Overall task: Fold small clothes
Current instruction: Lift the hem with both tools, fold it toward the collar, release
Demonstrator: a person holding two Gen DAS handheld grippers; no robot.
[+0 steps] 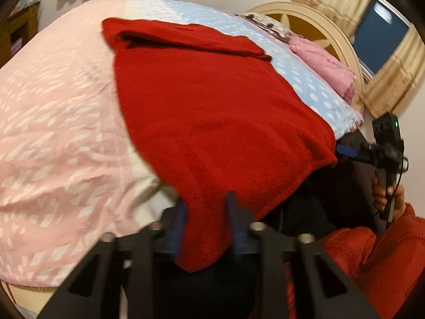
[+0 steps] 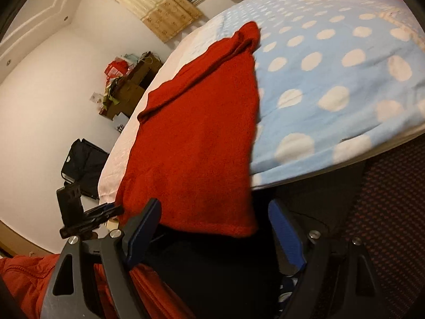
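A red knit garment [image 1: 207, 101] lies spread on the bed, a sleeve folded across its far end, and its near hem hangs over the bed's edge. My left gripper [image 1: 207, 210] is shut on the hanging near-left corner, and the cloth fills the narrow gap between its blue pads. In the right wrist view the same garment [image 2: 202, 138] runs away along the bed. My right gripper [image 2: 215, 203] stands wide open at the garment's other near corner, with the hem between its fingers but no pad touching it. The left gripper [image 2: 109, 210] shows at the left there.
The bed has a pink patterned cover [image 1: 53, 111] and a blue dotted blanket [image 2: 332, 79]. A pink folded cloth [image 1: 324, 63] lies by the cream headboard [image 1: 337, 37]. A person's red sleeve [image 1: 377, 260] is near. A dark bag [image 2: 82, 164] and a cluttered shelf [image 2: 127, 85] stand by the wall.
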